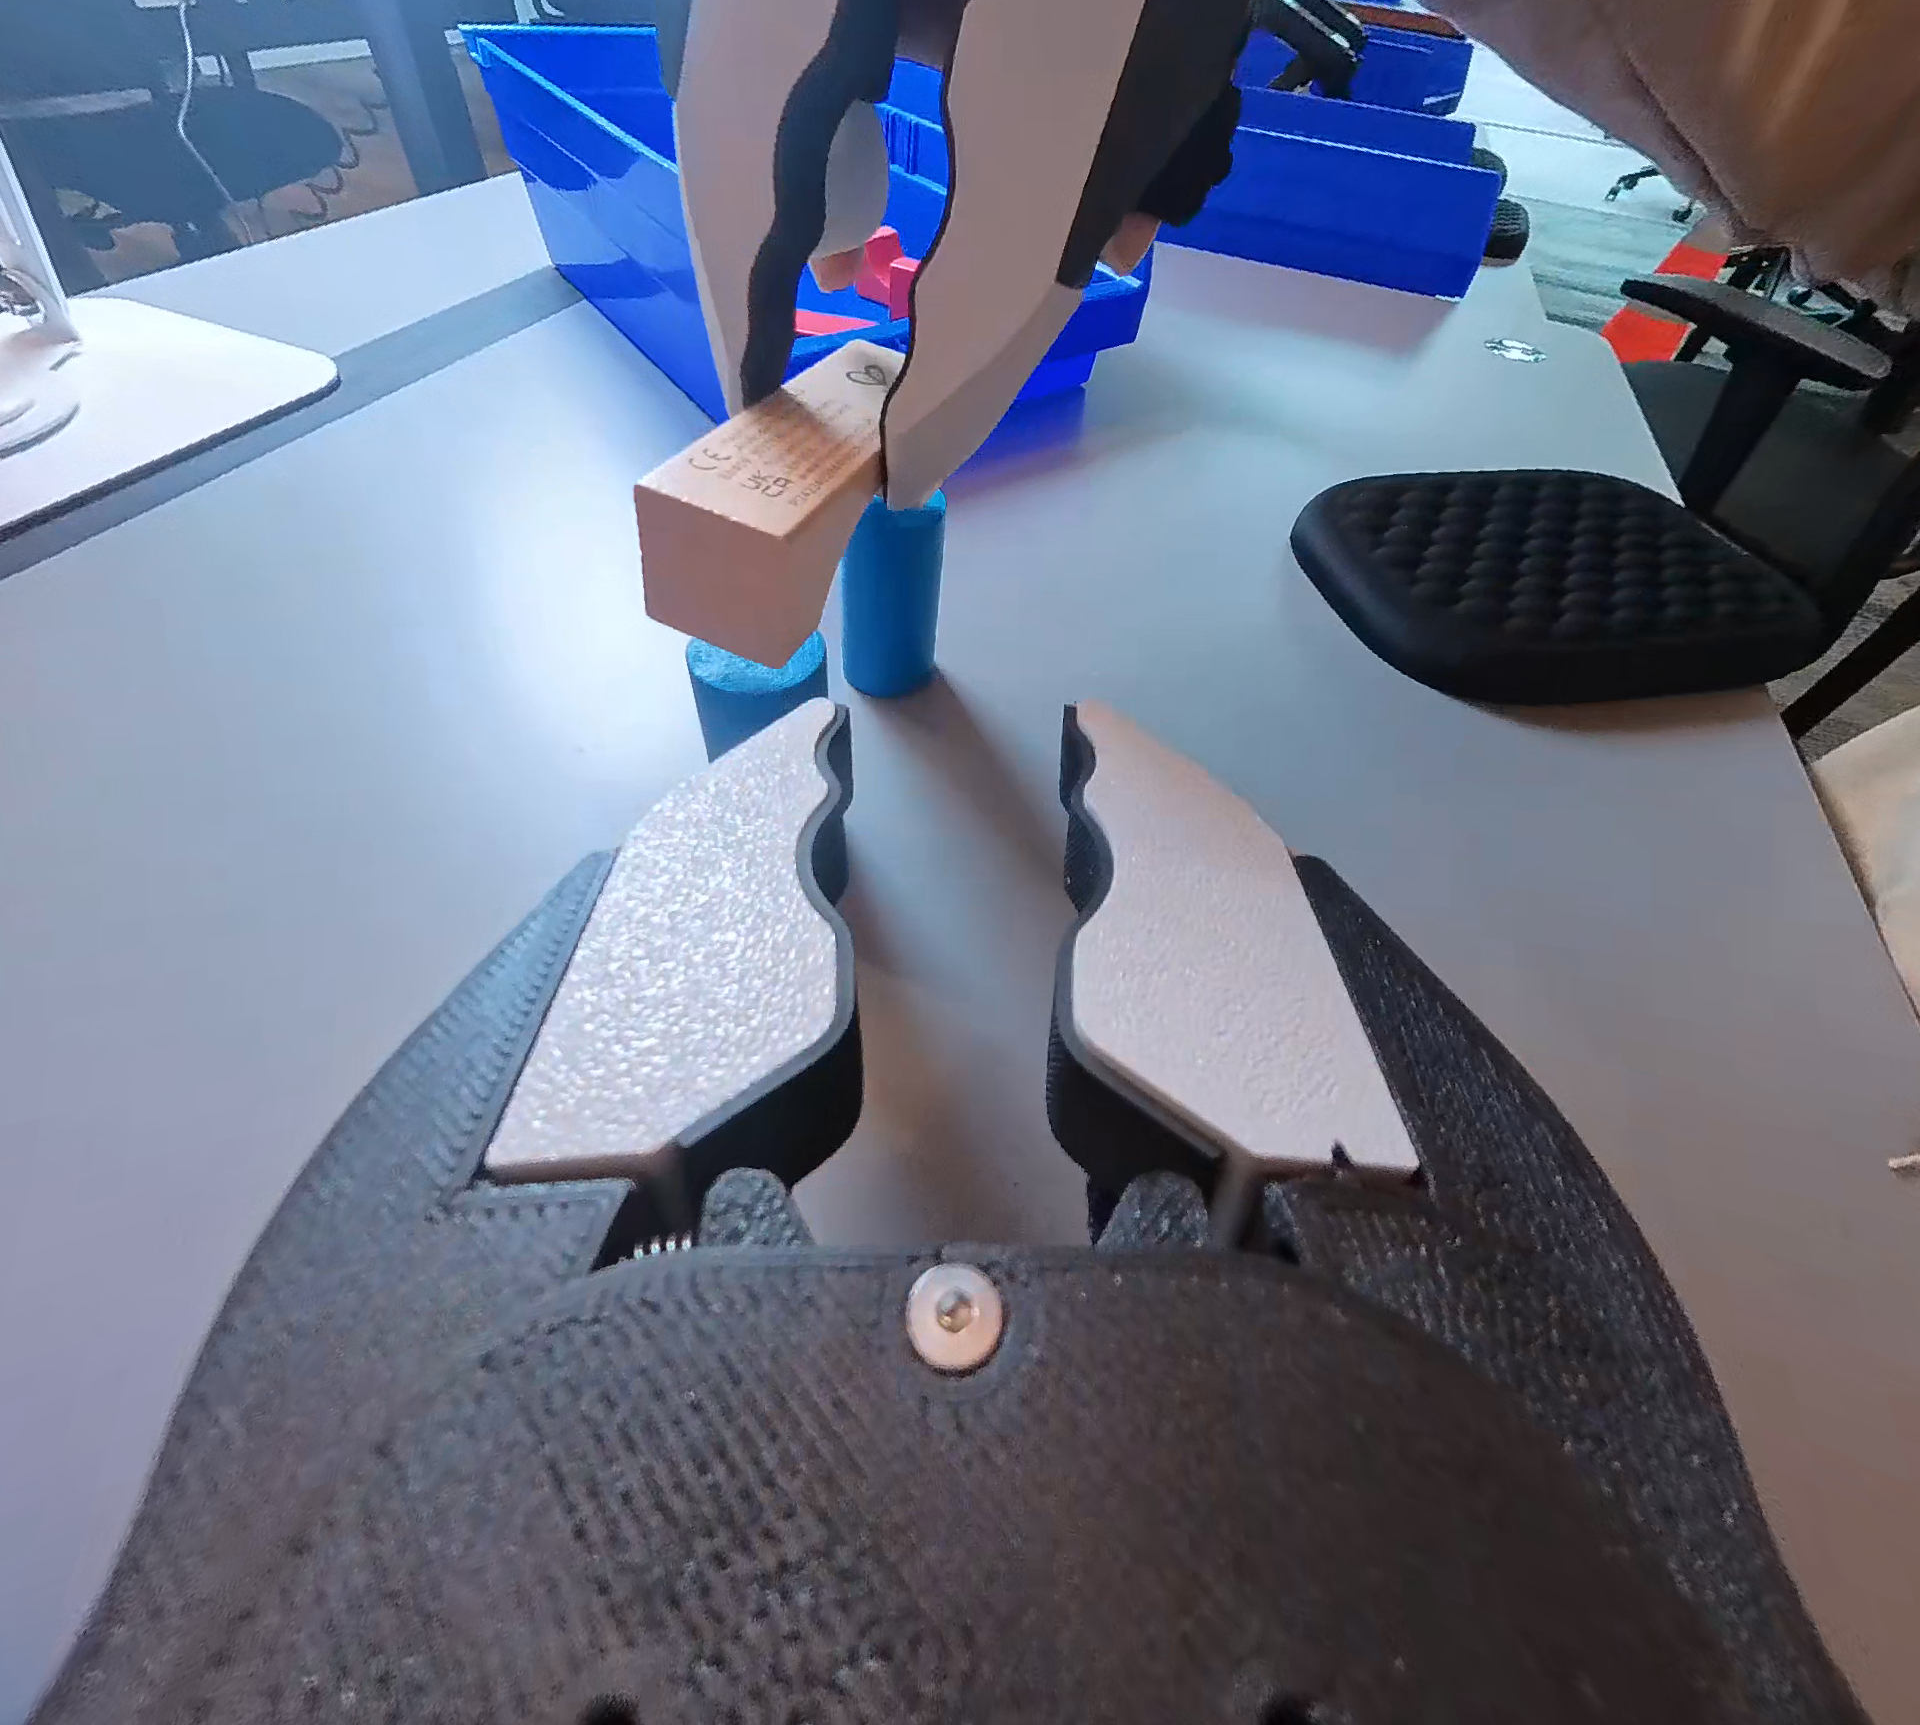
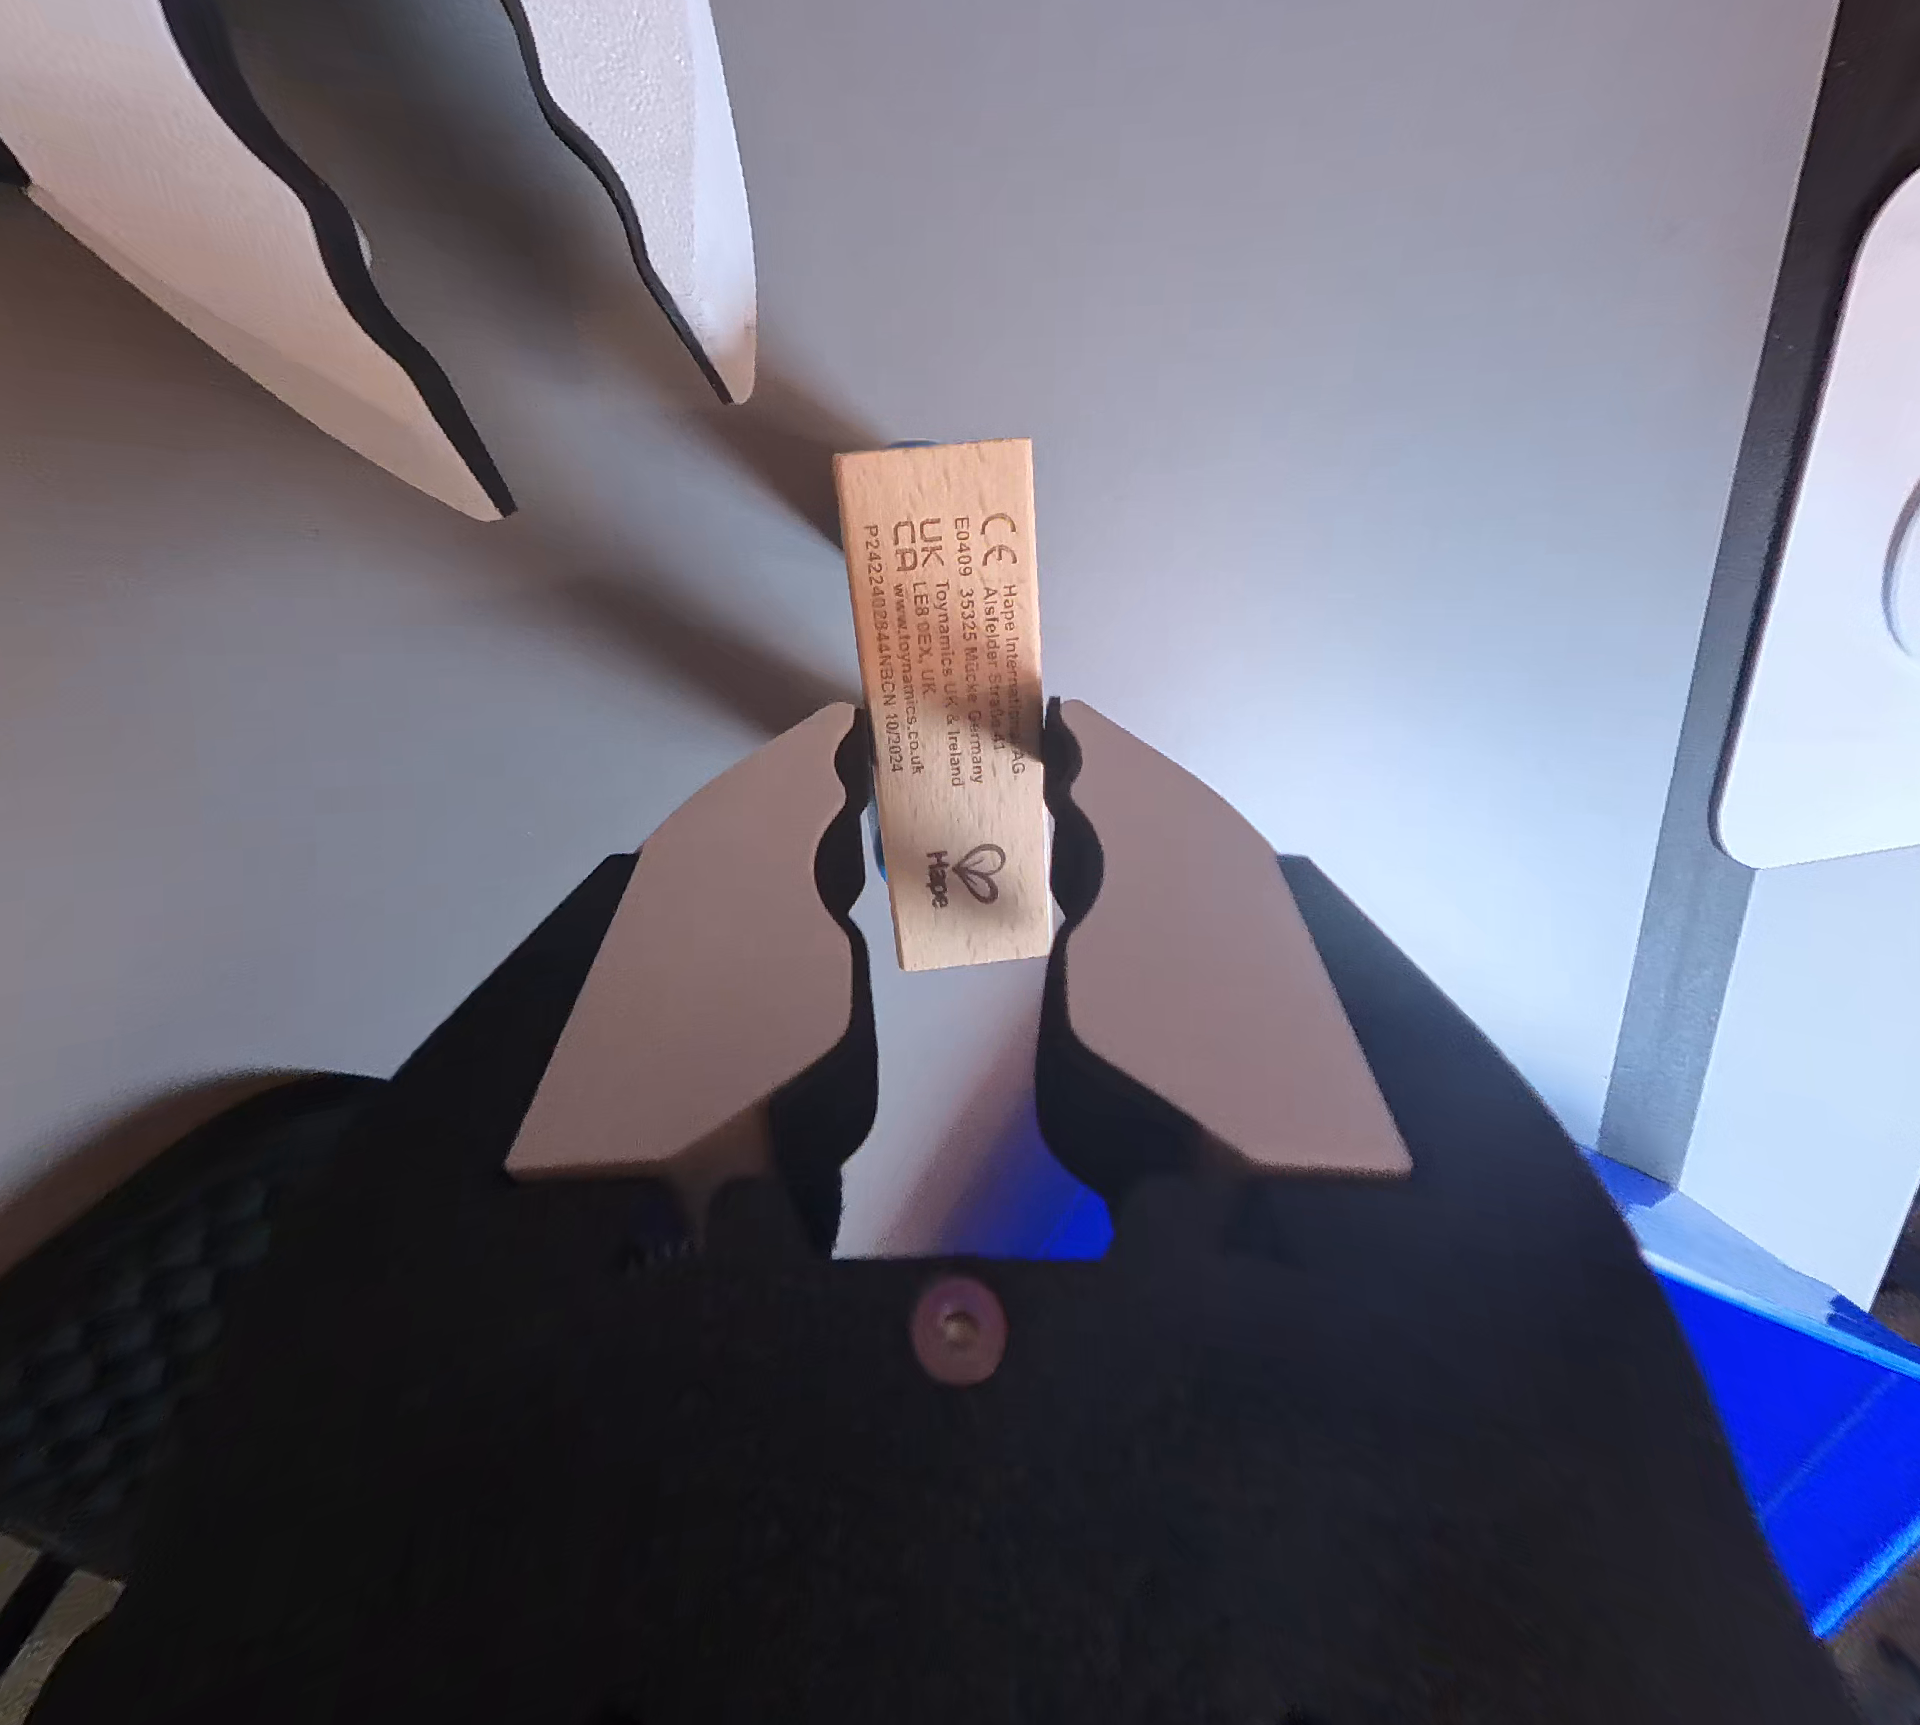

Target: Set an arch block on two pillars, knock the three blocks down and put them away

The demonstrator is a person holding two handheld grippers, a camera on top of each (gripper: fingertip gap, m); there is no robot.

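In the left wrist view a blue bin (image 1: 582, 148) stands at the far side of the grey table (image 1: 312, 740), and inside it lie a red block (image 1: 883, 267) and a pale wooden piece (image 1: 836, 262); more blue bins (image 1: 1351, 189) sit behind it to the right. The arch (image 1: 748, 522) is plain light wood with printing burnt into its top face, long and square-ended, and it hangs tilted over two blue pillars: the far pillar (image 1: 894, 600) stands upright under the arch's far half, the near pillar (image 1: 753, 688) stands just below its near end. Whether the arch touches either pillar cannot be told. The right gripper (image 1: 816, 454) comes down from above and its fingers clamp the arch across its width. The left gripper (image 1: 956, 719) sits low over the table just before the near pillar, fingers parted and holding nothing. In the right wrist view, looking down, the arch (image 2: 951, 699) runs lengthwise away from the camera, its printed face up, with slivers of blue showing at its far end and left edge. The right gripper (image 2: 954, 714) pinches the arch's near half between its wavy black pads (image 2: 847, 792). The left gripper (image 2: 623, 460) enters at upper left, fingers apart, near the arch's far end but not touching it. A corner of a blue bin (image 2: 1818, 1426) shows at lower right.
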